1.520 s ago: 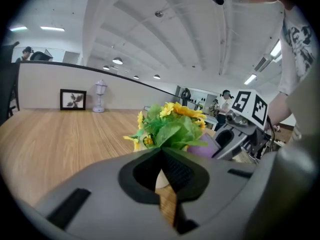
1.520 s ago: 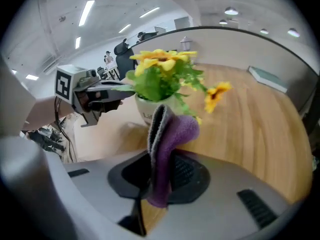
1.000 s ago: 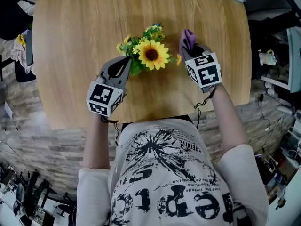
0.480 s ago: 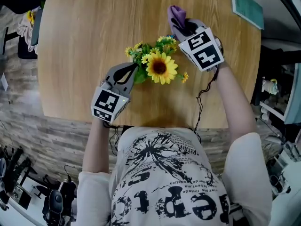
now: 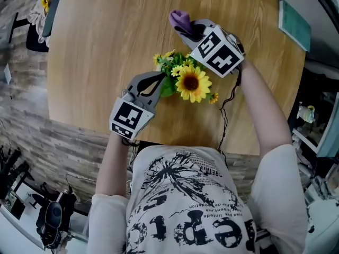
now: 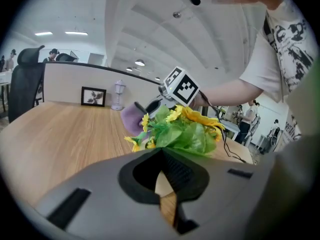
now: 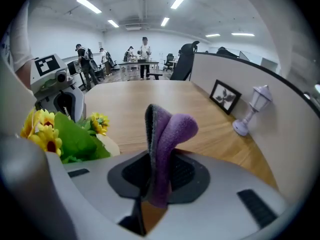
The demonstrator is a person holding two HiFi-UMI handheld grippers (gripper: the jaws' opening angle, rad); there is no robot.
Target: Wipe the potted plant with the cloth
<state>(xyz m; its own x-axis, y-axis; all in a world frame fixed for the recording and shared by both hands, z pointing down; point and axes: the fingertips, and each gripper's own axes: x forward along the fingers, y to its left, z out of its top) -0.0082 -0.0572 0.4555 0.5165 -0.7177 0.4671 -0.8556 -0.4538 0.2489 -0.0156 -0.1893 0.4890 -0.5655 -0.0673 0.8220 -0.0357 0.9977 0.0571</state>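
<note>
The potted plant (image 5: 193,82), a sunflower with small yellow blooms and green leaves, stands on the round wooden table (image 5: 106,46). My left gripper (image 5: 160,78) is shut, with its tips right at the leaves on the plant's left side; whether a leaf is pinched I cannot tell. In the left gripper view the leaves (image 6: 185,131) spread just past the closed left gripper (image 6: 162,154). My right gripper (image 5: 188,30) is beyond the plant, shut on the purple cloth (image 5: 179,19). The cloth (image 7: 170,126) sticks up folded out of the right gripper (image 7: 155,159). The cream pot (image 7: 107,144) shows below the leaves.
A teal book (image 5: 294,23) lies at the table's right edge. A small picture frame (image 7: 225,96) and a little white lamp (image 7: 252,109) stand by the partition at the table's far side. A black cable (image 5: 225,115) hangs from the right hand.
The right gripper has carried the cloth from the plant's right side round to its far side, moving left and rolling over. The left gripper has stayed at the leaves.
</note>
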